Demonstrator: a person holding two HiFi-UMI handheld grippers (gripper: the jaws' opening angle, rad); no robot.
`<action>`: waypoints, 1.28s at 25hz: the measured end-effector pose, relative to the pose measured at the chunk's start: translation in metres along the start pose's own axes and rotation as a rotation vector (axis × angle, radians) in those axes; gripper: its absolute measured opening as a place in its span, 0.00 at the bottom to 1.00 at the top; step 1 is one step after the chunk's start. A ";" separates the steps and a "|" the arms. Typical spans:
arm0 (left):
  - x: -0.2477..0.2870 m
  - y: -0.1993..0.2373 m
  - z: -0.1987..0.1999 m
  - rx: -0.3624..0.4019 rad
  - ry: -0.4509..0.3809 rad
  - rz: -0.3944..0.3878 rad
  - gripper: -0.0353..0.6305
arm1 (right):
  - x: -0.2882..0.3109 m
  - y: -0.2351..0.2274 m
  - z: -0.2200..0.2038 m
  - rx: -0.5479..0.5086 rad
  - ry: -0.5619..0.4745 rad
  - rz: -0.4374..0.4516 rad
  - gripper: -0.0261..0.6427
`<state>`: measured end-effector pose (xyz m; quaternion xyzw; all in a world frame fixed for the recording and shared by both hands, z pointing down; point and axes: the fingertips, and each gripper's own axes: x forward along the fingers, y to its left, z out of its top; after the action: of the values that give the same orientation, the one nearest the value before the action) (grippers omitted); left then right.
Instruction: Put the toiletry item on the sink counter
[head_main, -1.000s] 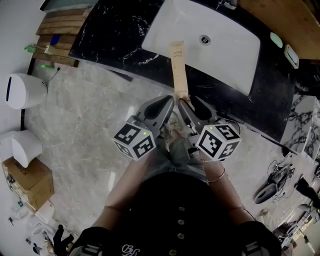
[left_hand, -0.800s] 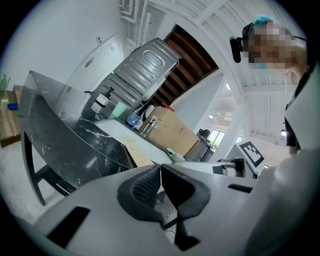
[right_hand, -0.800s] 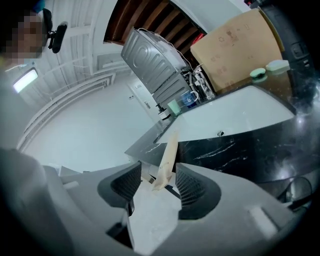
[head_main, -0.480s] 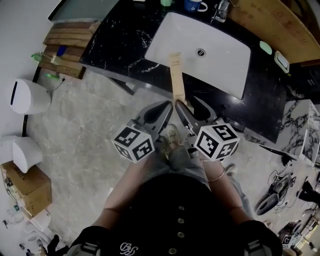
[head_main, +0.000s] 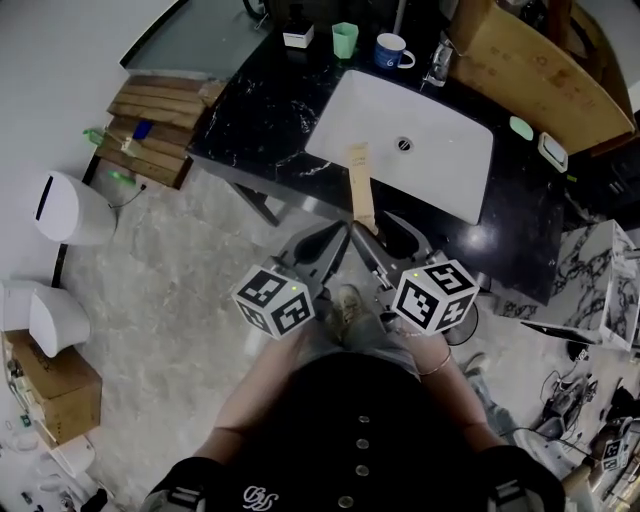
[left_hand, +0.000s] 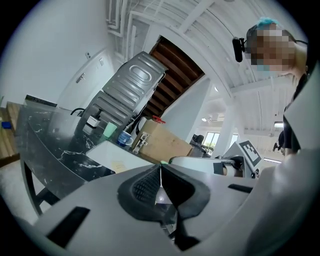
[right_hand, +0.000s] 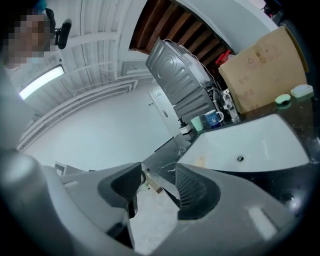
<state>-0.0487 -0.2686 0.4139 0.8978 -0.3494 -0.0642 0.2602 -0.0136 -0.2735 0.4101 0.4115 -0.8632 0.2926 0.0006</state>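
Observation:
The toiletry item is a long tan toothbrush box (head_main: 358, 185). It sticks out from between my two grippers, over the front rim of the white sink (head_main: 440, 190) set in the black marble counter (head_main: 260, 110). My left gripper (head_main: 338, 238) is shut on the box's near end; in the left gripper view its pads (left_hand: 145, 186) meet on the thin edge. My right gripper (head_main: 380, 240) stands open just beside it, its jaws having just been opening. The box (right_hand: 151, 181) shows between and beyond its pads (right_hand: 192, 187), untouched by them.
At the back of the counter stand a green cup (head_main: 345, 40), a blue mug (head_main: 392, 50), a faucet (head_main: 440, 60) and a cardboard box (head_main: 530, 70). Two soap dishes (head_main: 520, 128) lie right of the sink. On the floor are a white bin (head_main: 70, 208) and wooden pallets (head_main: 160, 105).
Both grippers have risen with the box, staying side by side. The head view has pulled back, so more of the counter's far edge now shows.

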 end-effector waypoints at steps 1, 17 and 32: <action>-0.001 -0.001 0.003 0.005 -0.004 0.000 0.07 | 0.000 0.002 0.003 -0.006 -0.005 0.006 0.34; 0.001 -0.003 0.051 0.102 -0.073 -0.013 0.07 | 0.009 0.024 0.039 -0.080 -0.106 0.080 0.12; 0.016 -0.004 0.070 0.137 -0.102 -0.015 0.07 | 0.012 0.032 0.060 -0.213 -0.127 0.129 0.04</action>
<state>-0.0549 -0.3064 0.3526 0.9117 -0.3590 -0.0879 0.1795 -0.0297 -0.2971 0.3474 0.3702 -0.9124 0.1724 -0.0291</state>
